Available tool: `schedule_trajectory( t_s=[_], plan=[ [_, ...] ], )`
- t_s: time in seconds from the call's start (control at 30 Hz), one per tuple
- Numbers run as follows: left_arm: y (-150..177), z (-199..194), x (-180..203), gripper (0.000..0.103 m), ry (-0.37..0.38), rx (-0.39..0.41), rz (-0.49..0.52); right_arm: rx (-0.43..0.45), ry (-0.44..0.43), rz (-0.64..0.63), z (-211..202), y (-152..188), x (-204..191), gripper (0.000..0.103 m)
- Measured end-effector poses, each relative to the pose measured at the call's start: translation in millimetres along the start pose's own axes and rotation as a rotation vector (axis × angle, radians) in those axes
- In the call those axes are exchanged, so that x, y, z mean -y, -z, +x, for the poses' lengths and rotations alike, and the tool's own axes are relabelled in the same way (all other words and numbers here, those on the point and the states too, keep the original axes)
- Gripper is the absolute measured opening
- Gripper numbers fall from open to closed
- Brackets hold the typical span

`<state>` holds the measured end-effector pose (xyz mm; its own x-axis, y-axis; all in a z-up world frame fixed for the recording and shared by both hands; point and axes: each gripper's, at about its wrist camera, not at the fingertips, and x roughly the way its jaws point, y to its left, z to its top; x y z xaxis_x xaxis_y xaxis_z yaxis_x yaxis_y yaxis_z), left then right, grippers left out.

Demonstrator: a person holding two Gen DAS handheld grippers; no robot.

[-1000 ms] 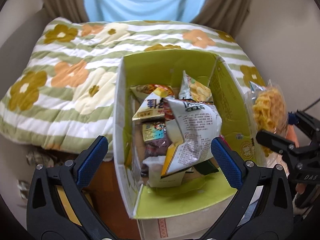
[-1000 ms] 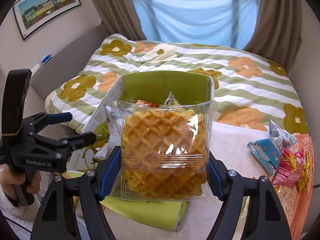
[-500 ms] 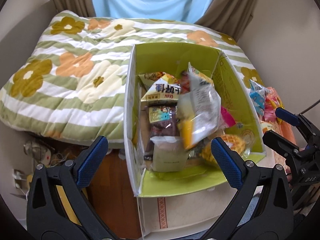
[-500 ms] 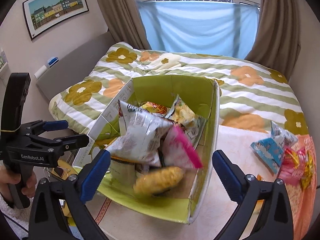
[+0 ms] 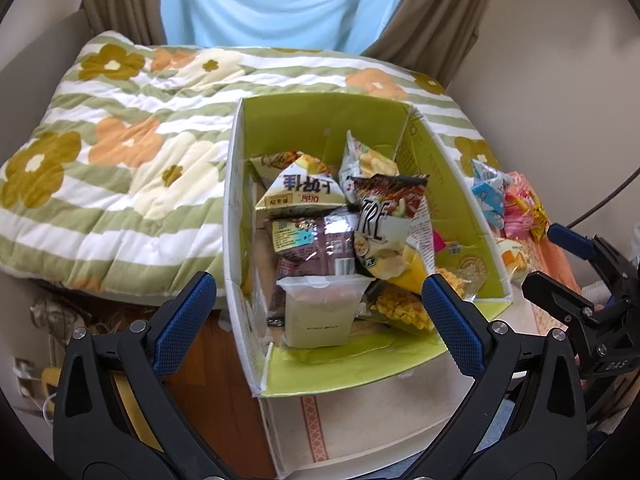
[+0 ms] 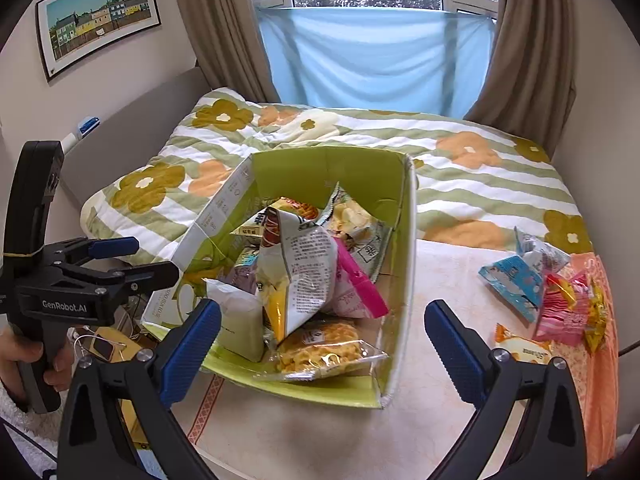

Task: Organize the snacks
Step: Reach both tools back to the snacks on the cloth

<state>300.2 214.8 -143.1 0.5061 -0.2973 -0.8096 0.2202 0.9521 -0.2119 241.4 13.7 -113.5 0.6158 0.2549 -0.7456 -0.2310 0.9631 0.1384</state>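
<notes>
A green-lined cardboard box stands on the table and holds several snack packets. A clear bag of yellow waffle snacks lies in its near corner. My left gripper is open and empty, just in front of the box; it also shows in the right wrist view. My right gripper is open and empty above the near right of the box; it also shows in the left wrist view. Loose snacks lie to the right: a blue packet, a pink packet, an orange packet.
The box sits at the left edge of a pale table with an orange cloth on its right. A bed with a flowered striped quilt lies behind. Curtains and a blue sheet hang at the back. Wooden floor is left of the table.
My right gripper opened and dropped the waffle snack bag into the box, then drew back. Both grippers pulled away a little from the box.
</notes>
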Motion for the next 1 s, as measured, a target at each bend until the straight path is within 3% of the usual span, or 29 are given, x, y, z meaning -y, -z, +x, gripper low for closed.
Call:
schedule_trajectory(
  t_s=[0.3, 0.57, 0.77, 1.0],
  plan=[
    [-13.7, -1.7, 51.9, 0.102, 0.001, 0.043, 0.031, 0.051, 0.010, 0.068, -19.5, 4.1, 44.7, 0.101],
    [-30.7, 19.4, 151.0, 0.102, 0.029, 0.034, 0.107, 0.055, 0.029, 0.133, -43.4, 13.2, 124.5, 0.101],
    [-48.1, 54.8, 237.4, 0.102, 0.041, 0.012, 0.177, 0.033, 0.045, 0.178, -60.5, 24.8, 195.8, 0.101],
    [-73.4, 110.8, 309.1, 0.102, 0.034, -0.034, 0.200, 0.009, 0.024, 0.158, -66.1, 23.7, 261.0, 0.101]
  ],
)
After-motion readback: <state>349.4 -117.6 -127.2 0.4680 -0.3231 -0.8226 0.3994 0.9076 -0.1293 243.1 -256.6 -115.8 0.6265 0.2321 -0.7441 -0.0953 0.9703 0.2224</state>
